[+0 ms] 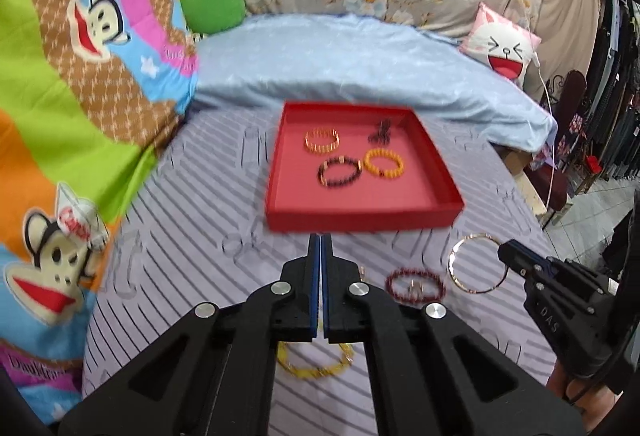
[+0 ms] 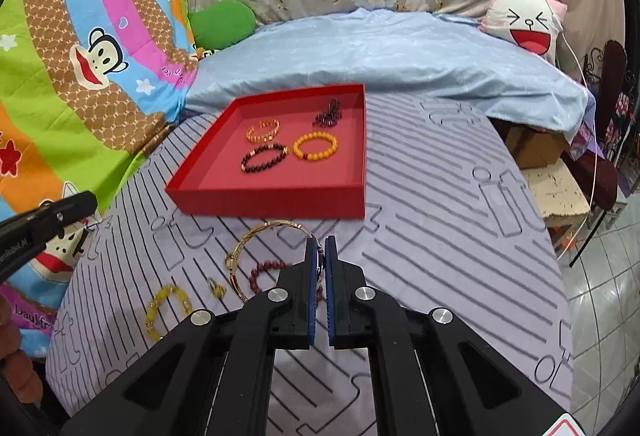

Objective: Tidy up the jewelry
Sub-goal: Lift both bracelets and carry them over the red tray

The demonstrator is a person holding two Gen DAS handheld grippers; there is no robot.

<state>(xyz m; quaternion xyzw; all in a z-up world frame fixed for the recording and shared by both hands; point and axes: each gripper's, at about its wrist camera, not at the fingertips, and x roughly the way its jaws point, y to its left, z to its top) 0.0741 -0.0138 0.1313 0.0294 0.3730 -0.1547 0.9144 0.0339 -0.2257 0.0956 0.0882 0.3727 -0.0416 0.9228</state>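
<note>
Striped bedsheet (image 2: 440, 196) lies bare beside red tray (image 2: 280, 200); right fingers (image 2: 320, 248) pinch gold bangle (image 2: 256, 240), left fingers (image 1: 320, 242) closed empty.

Matt red cardboard tray (image 2: 276, 202) sits on soft striped cloth (image 2: 440, 196). The thin bangle (image 2: 256, 236) gleams like polished metal; the orange bead bracelet (image 2: 315, 151) looks glossy, smooth.

Both wrist views face the red tray (image 1: 362, 214) (image 2: 272, 202) closely.
</note>
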